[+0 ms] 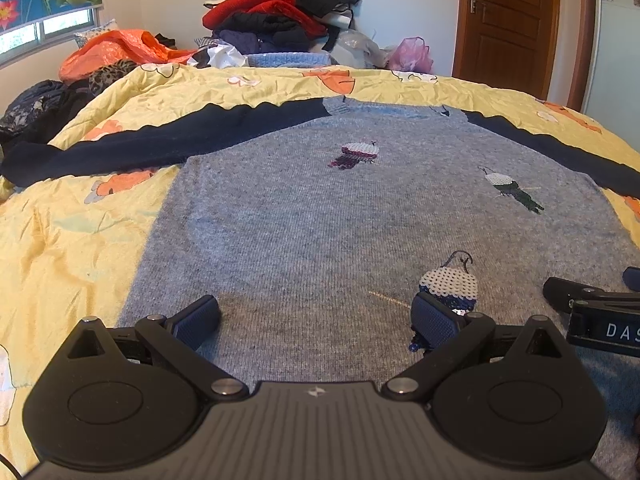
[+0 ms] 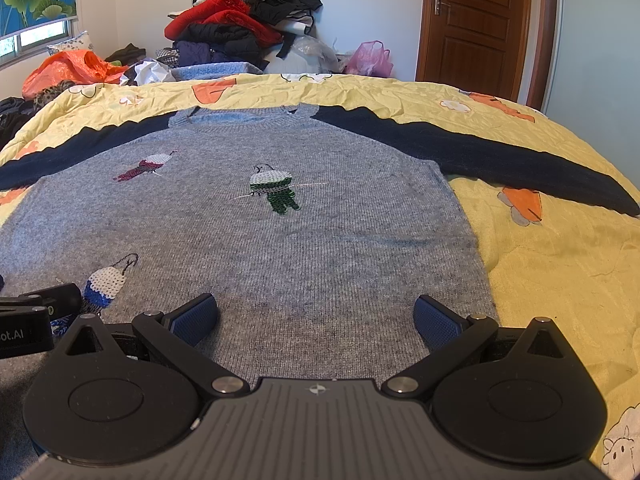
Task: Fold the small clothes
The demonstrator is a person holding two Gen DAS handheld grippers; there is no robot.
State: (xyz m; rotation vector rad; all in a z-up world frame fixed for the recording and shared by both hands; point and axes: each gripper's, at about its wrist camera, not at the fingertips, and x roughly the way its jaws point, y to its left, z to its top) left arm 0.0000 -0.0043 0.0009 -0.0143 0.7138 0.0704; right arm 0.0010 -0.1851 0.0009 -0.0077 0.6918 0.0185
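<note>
A: Status? Near end first.

B: Left gripper (image 1: 316,320) and right gripper (image 2: 316,318) both hover over the hem of the grey sweater (image 1: 360,208), jaws spread wide, holding nothing. The sweater lies flat, face up, on the yellow quilt (image 1: 72,240). No fold is made; the whole job remains.

A: Beyond the hem?

B: Both navy sleeves (image 2: 500,160) are stretched outward from the sweater's shoulders. Past its collar, a heap of clothes (image 1: 280,12), an orange bag (image 1: 120,46) and a wooden door (image 2: 476,20). Nothing lies on the sweater.
</note>
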